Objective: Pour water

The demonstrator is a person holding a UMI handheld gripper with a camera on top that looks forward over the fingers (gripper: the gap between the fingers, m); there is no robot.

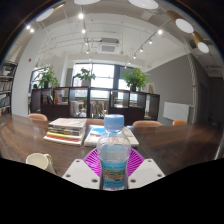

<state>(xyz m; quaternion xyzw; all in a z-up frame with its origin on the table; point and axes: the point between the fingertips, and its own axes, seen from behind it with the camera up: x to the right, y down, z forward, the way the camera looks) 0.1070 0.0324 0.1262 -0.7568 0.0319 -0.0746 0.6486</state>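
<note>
Gripper view: hand-held gripper (113, 172) pinches one water bottle (113, 152); two book stacks (66, 130) lie on the desk (20, 135).

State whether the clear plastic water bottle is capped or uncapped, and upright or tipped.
Capped and upright: the clear plastic water bottle wears its light blue cap and stands vertical between the gripper fingers.

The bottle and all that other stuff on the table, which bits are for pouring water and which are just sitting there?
For the job:
- water bottle, standing between the fingers of the gripper
- white cup, probably

Just lying about:
- stack of books
- papers behind the bottle
- potted plants
</note>
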